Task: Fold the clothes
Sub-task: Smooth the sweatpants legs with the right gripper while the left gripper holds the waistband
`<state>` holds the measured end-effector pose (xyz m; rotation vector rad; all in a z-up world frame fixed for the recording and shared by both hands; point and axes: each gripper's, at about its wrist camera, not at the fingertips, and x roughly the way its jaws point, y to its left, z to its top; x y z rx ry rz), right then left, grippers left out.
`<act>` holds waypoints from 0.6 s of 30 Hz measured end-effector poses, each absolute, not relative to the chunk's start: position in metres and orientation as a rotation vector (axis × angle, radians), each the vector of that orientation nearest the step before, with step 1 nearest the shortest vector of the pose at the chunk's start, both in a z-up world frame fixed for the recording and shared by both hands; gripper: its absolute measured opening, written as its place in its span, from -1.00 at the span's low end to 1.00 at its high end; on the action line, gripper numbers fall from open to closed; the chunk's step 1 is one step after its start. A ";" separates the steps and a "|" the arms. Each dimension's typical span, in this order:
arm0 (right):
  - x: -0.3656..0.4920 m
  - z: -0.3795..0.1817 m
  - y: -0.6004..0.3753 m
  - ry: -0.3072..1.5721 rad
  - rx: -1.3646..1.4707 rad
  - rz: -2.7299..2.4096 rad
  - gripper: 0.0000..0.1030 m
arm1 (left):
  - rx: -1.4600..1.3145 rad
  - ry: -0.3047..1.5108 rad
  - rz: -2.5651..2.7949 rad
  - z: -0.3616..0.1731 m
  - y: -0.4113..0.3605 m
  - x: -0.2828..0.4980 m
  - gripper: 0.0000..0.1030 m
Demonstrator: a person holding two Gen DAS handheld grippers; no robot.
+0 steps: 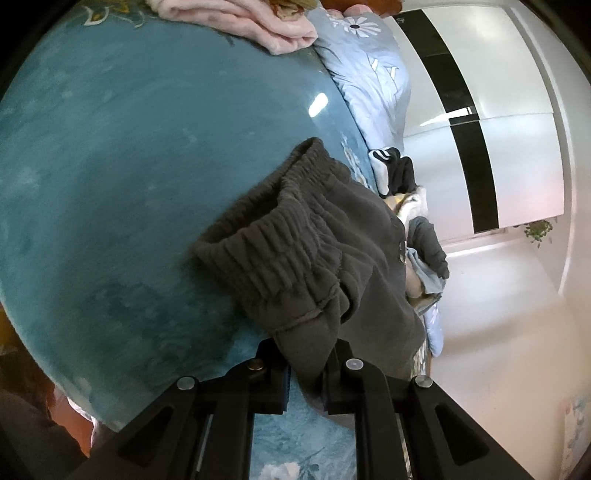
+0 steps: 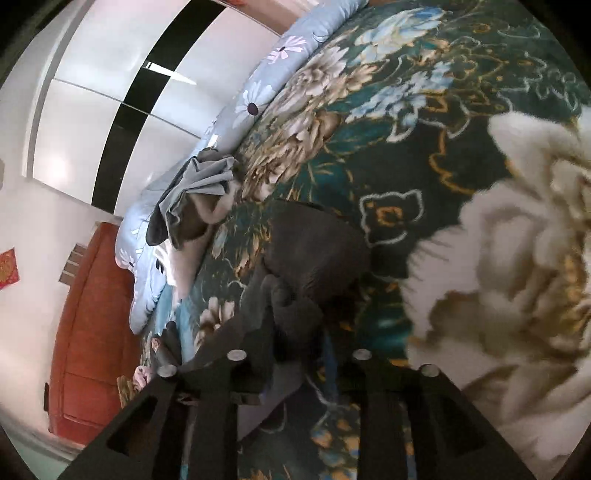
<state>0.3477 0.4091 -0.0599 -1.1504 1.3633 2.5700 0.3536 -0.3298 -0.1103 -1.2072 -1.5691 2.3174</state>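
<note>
The left hand-held gripper [image 1: 306, 373] pinches a fold of the dark grey fleece trousers [image 1: 314, 251], whose elastic waistband lies on the teal plush bedspread [image 1: 110, 166]. The right hand-held gripper [image 2: 295, 369] appears to clamp the same dark cloth, though blur hides the contact. Beyond lie a heap of grey and white clothes [image 2: 195, 199], a pink folded blanket [image 1: 258, 26] and a glossy white wardrobe [image 1: 517, 110].
</note>
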 end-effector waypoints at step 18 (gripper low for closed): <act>0.330 -0.060 0.387 1.079 -1.322 2.447 -0.03 | -1.213 -1.576 2.323 -0.109 -0.329 0.354 -0.72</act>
